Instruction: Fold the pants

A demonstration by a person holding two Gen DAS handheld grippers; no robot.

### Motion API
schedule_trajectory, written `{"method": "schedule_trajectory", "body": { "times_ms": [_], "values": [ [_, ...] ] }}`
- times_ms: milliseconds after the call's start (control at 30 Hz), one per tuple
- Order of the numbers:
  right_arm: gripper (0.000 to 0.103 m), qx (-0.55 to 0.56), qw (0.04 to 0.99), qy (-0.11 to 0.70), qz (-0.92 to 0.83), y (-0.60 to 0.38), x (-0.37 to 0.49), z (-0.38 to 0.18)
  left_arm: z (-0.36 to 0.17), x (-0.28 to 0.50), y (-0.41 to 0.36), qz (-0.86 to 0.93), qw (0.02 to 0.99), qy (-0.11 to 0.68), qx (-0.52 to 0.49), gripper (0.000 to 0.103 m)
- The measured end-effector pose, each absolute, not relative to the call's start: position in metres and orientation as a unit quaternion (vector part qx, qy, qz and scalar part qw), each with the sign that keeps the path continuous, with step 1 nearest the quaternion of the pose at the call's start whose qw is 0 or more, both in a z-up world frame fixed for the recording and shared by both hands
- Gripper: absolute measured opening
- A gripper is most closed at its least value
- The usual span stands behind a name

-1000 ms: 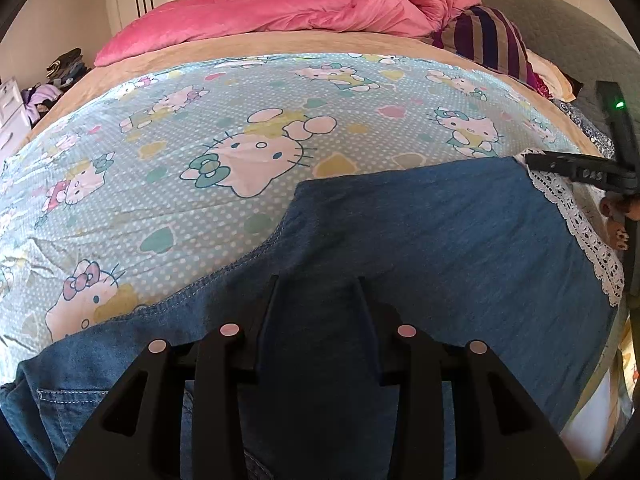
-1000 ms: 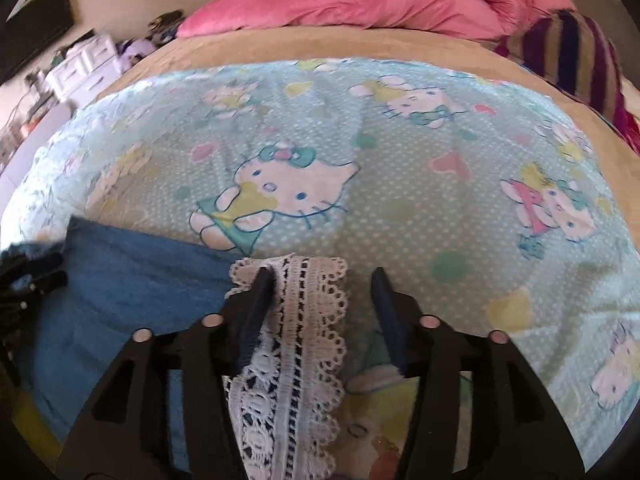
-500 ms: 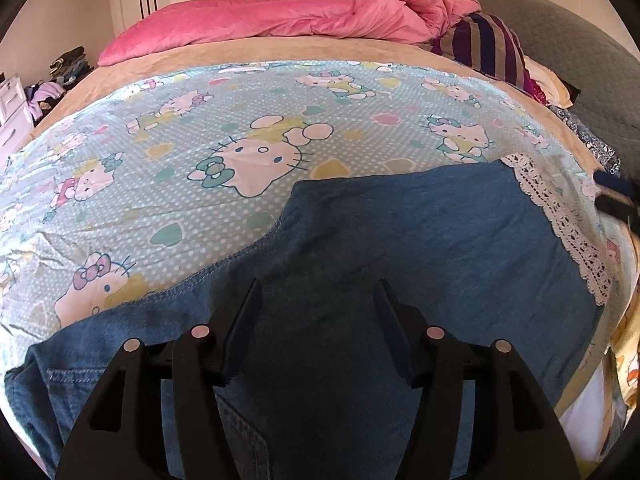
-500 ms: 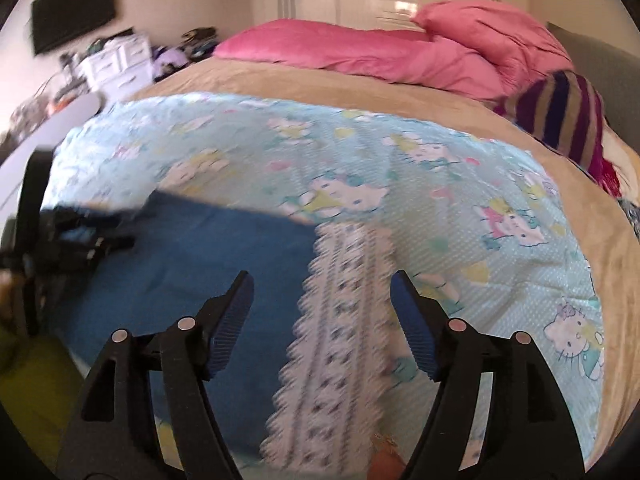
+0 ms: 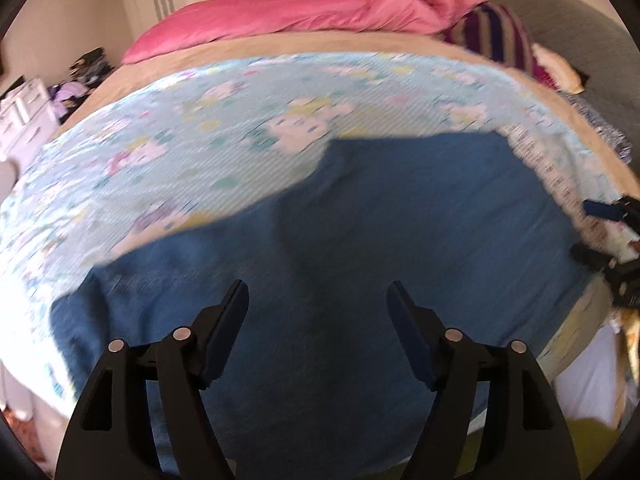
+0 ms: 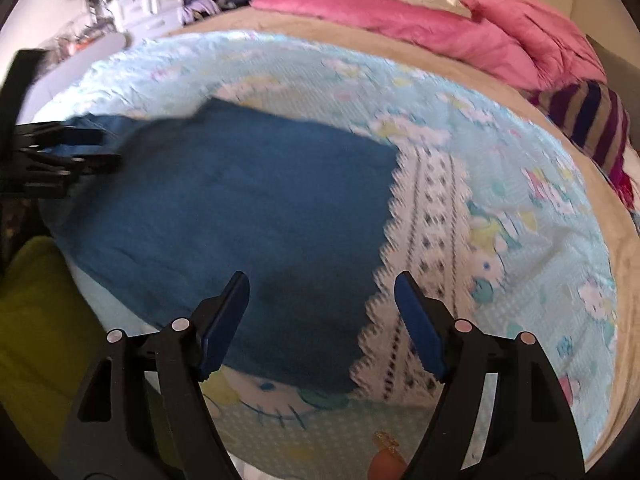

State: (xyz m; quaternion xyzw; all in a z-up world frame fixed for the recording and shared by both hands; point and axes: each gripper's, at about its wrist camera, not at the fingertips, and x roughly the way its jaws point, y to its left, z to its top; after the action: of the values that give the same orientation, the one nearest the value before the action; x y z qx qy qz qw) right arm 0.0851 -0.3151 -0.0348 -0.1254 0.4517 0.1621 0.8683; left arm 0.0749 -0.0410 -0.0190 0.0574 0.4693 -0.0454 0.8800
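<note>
On the near edge of the bed lies one pair of blue denim pants (image 5: 360,248), spread flat on the pale blue cartoon-print sheet (image 5: 192,144), with a single white lace hem (image 6: 424,248) running down its right end. Two grippers hang over it. The left gripper (image 5: 318,320) hovers above the middle of the denim; its jaws have just been opening and now stand wide, with only cloth seen beneath them and nothing pinched. The right gripper (image 6: 322,304) is above the hem end, one finger over denim and the other over lace; its jaws have likewise just been opening and now stand wide, holding nothing. A second ago the lace was bunched up between the right fingers; now it lies flat on the sheet. The left jaws were then much narrower over the denim. More of the pants shows in both views than before, and both pictures are blurred now. Beyond the sheet sits one heaped pink duvet (image 5: 304,12), one purple-striped cushion (image 6: 588,120) at the right, and one white drawer unit (image 5: 24,116) beside the bed at the left.
</note>
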Motion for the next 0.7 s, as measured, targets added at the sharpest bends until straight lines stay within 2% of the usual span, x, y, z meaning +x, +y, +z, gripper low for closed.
{"method": "schedule_trajectory", "body": {
  "times_ms": [67, 100, 133, 367, 567, 633, 700],
  "values": [
    [0.071, -0.123, 0.862, 0.470, 0.148, -0.324, 0.085, -0.042, -0.026, 0.070, -0.027, -0.014, 0.873, 0.483, 0.065, 0.071],
    [0.071, -0.116, 0.861, 0.473, 0.149, -0.328, 0.082, -0.046, -0.031, 0.067, -0.019, -0.001, 0.871, 0.487, 0.066, 0.077],
    [0.071, -0.108, 0.862, 0.472, 0.153, -0.332, 0.081, -0.047, -0.035, 0.064, -0.012, 0.007, 0.869, 0.491, 0.062, 0.089],
    [0.073, -0.089, 0.862, 0.474, 0.152, -0.335, 0.078, -0.048, -0.042, 0.059, 0.001, -0.001, 0.872, 0.488, 0.047, 0.091],
    [0.079, -0.041, 0.877, 0.450, 0.165, -0.345, 0.073, -0.022, -0.019, 0.047, -0.016, -0.036, 0.885, 0.462, 0.041, 0.092],
    [0.079, -0.039, 0.881, 0.442, 0.165, -0.347, 0.071, -0.016, -0.011, 0.043, -0.024, -0.041, 0.890, 0.452, 0.044, 0.098],
    [0.080, -0.036, 0.885, 0.434, 0.167, -0.349, 0.068, -0.011, -0.001, 0.041, -0.030, -0.051, 0.895, 0.441, 0.038, 0.098]
  ]
}}
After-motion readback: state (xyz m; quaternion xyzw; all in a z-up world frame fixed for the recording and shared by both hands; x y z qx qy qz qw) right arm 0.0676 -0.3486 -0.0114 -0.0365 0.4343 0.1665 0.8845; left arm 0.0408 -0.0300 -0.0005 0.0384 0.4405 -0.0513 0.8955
